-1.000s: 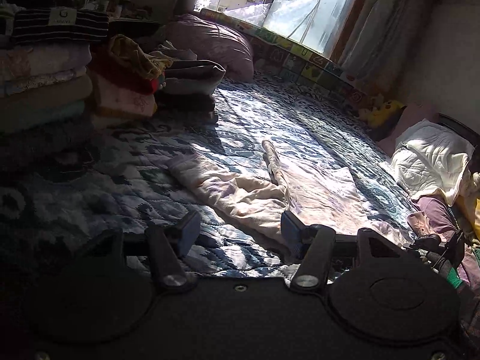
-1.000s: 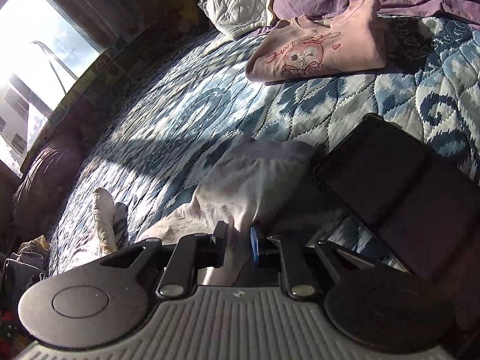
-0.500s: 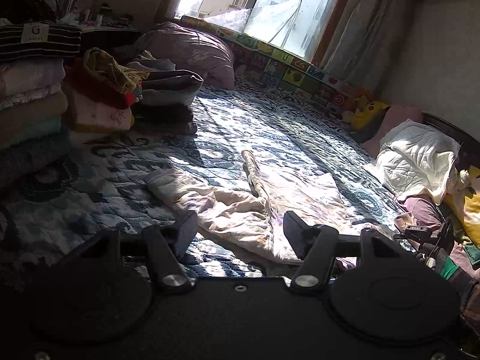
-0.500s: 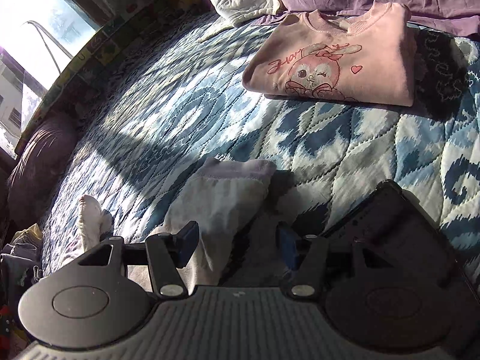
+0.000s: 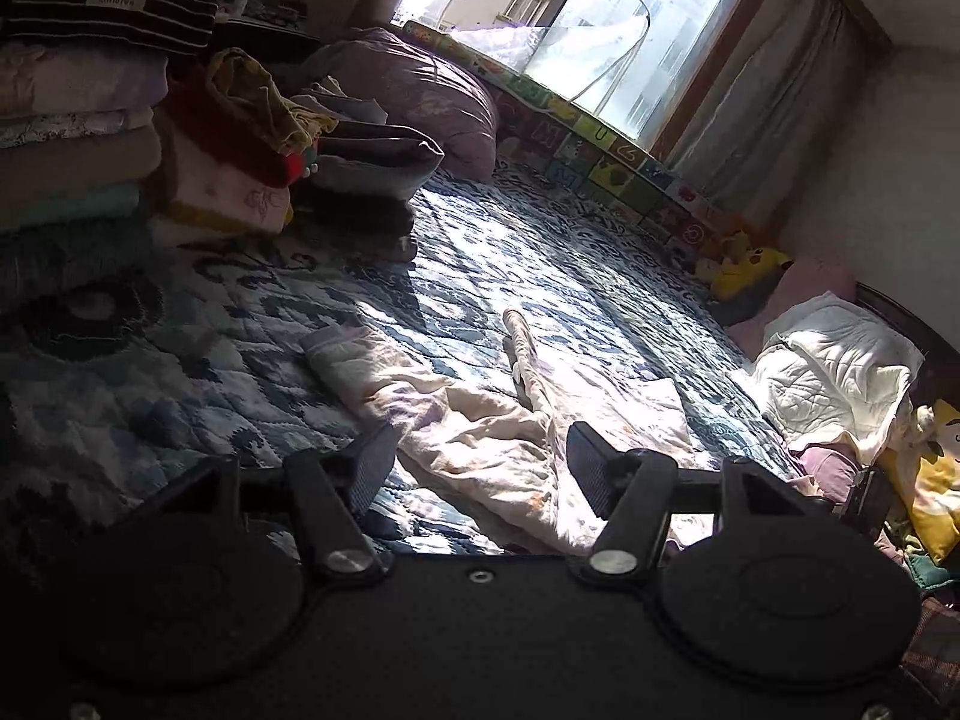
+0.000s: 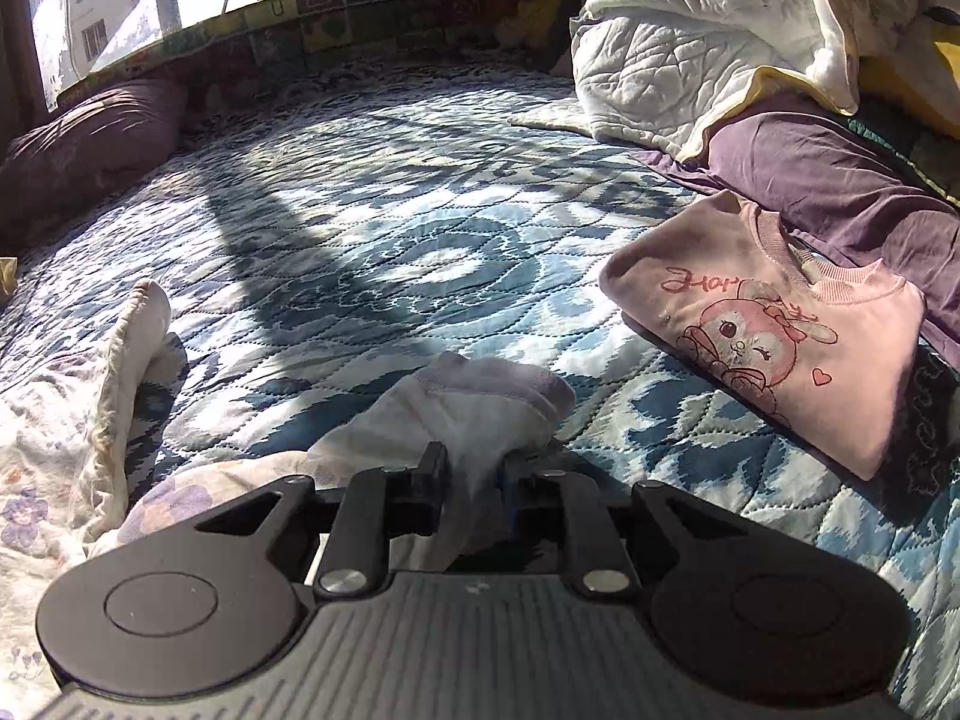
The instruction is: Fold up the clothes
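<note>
— Where are the pyjamas [image 5: 480,438]?

— Spread crumpled on the quilt [image 5: 540,276], in a patch of sun, one leg stretched toward the window [image 5: 576,30].

— And the right gripper [image 6: 471,483]?

— Clamped on the pyjamas; a cuff [image 6: 480,396] bunches up between its fingers.

— The left gripper [image 5: 480,462]?

— Fingers wide apart, over the pyjamas, gripping nothing.

— Anything else on the quilt?

— A folded pink top [image 6: 774,330] to the right of the cuff, apart from it. A stack of folded laundry [image 5: 78,120] sits at the quilt's far left edge.
</note>
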`<state>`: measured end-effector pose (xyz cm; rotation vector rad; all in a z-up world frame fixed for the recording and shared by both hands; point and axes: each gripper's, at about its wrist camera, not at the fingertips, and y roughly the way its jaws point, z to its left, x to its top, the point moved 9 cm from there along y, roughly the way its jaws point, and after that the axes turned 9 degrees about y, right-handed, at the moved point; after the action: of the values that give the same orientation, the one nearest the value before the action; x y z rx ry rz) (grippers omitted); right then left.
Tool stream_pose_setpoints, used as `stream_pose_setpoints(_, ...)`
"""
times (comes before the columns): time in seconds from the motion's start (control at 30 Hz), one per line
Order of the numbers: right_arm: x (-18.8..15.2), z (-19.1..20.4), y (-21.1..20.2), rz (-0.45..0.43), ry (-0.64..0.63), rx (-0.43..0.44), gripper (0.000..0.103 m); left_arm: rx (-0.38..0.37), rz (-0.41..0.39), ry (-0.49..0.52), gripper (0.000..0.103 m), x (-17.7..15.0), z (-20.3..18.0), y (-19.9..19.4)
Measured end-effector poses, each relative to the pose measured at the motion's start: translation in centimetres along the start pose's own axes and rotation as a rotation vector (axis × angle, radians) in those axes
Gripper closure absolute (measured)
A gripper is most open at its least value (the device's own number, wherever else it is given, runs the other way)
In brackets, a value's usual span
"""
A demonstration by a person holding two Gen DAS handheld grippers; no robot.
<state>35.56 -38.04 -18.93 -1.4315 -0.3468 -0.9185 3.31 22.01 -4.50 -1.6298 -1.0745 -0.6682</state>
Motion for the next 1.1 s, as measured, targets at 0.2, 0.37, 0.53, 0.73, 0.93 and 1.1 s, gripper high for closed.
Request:
stream_pose_setpoints(0.2,-0.7,2.8,-6.2,-0.206,-0.022,0.017,0.055,-0.01,0.02,0.016,0.04,-1.7,-1.1,-1.2)
stream_pose_setpoints(0.37,-5.0,12.9,-8.8,-0.154,-0.251,0.4,0.073,-0.022,0.033,0.026,0.04,-1.7,-2.1,-0.4)
stream_pose_setpoints(0.53,-8.1,8.8,-4.0,-0.056,-0.145,0.282,0.077,-0.057,0.025,0.045,0.04,-1.5,-3.8,-0.3)
stream_pose_setpoints(0.73,-5.6,5.2,-7.0,-0.167,0.081,0.309,0.07,-0.06,0.063,0.079,0.039,-2.6,-4.6,0.6)
stream_pose_setpoints(0.93,-2.7,-0.6,-3.8,-0.182,0.342,0.121,0.055,-0.082,0.078,0.067,0.039,-2.4,-5.5,2.1)
stream_pose_setpoints(1.1,-1.7,-1.7,1.7,-0.049,0.314,0.001,0.04,-0.098,0.085,0.068,0.039,-2.3,-6.2,3.1)
